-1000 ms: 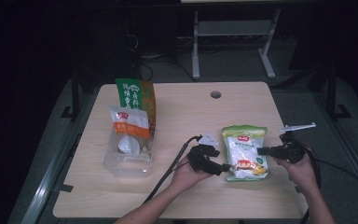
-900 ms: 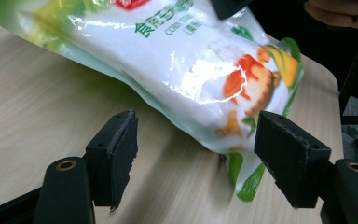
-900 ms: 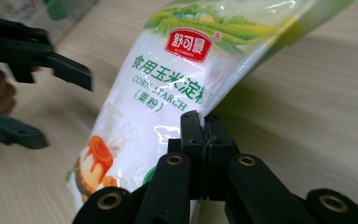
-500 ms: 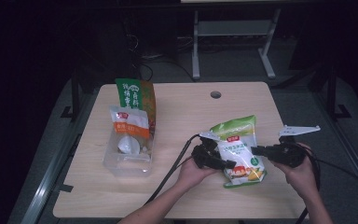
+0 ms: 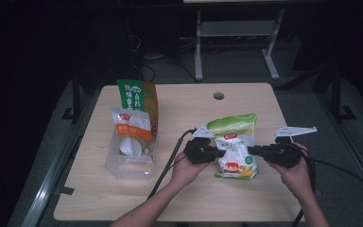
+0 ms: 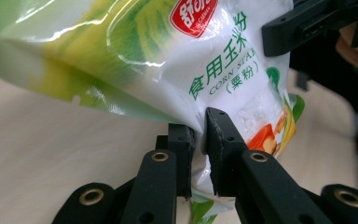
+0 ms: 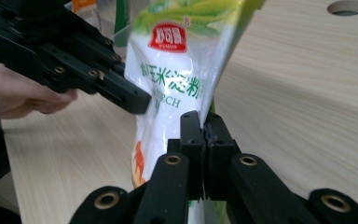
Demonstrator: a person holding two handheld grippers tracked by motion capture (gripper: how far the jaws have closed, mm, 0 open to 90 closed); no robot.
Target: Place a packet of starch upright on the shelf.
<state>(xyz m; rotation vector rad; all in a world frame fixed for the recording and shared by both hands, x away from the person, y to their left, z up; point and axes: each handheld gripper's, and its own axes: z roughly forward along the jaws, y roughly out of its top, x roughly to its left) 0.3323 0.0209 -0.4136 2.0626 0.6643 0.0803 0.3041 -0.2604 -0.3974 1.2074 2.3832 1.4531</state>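
Note:
A green-and-white corn starch bag is held upright above the table's front right. My left gripper pinches the bag's left edge, and its jaws clamp the bag between them. On the opposite side my right gripper is shut on the bag's right edge; that edge of the bag is squeezed between its jaws. The left gripper also shows across the bag in the right gripper view.
A clear plastic bin at the left holds an orange-and-white packet. A tall green-and-orange bag stands behind it. The wooden table has a cable hole at the back. Black cables trail off the front edge.
The bag lay flat on the table a second ago. Both grippers have lifted it and tipped it upright, and it now hangs a little higher between them.

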